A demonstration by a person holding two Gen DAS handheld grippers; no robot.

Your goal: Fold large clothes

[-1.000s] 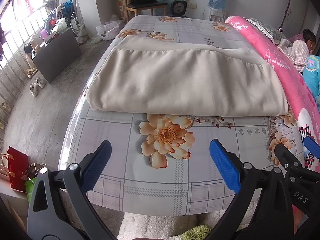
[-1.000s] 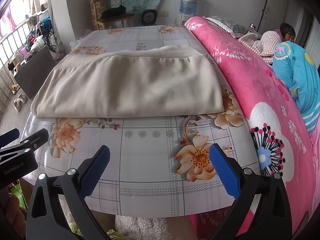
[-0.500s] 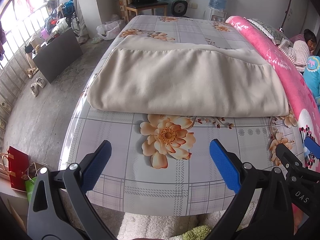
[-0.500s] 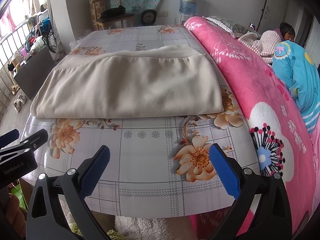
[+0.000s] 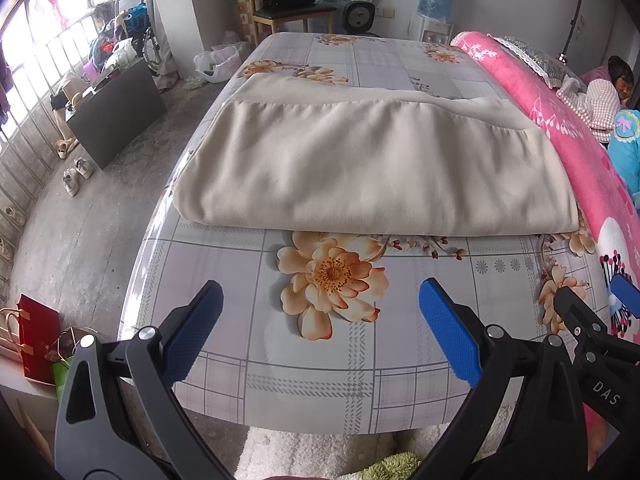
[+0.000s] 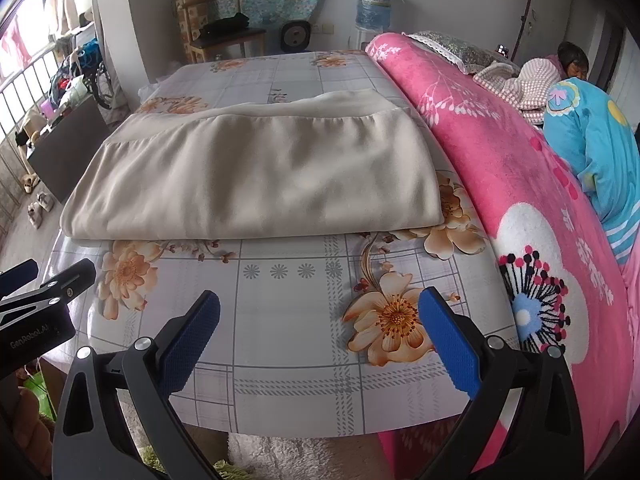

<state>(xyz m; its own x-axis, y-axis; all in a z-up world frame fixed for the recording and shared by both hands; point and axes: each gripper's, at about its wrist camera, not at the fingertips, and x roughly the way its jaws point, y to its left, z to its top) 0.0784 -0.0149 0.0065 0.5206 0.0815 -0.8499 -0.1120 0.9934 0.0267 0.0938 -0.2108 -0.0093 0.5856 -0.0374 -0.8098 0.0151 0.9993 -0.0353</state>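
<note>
The left claw (image 5: 320,328), black-framed with blue textured pads (image 5: 448,336), fills the bottom of the left wrist view with its fingers spread wide and nothing between them; it hangs released above the near edge of the bed with the glossy grey plaid and orange flower cover (image 5: 320,376), not touching the cover as far as can be told. The right claw (image 6: 320,332) stands the same way in the lower part of its own view, fingers far apart, holding nothing. Each claw also shows at the edge of the other's view (the right one at lower right of the left view, the left one at lower left of the right view).

The folded beige cloth garment (image 5: 368,168) lies flat across the middle of the frame on the bed, its near fold just beyond a printed flower and well apart from both claws. A pink fleece blanket (image 6: 520,184) runs along the right side, just beside the garment's right end.
</note>
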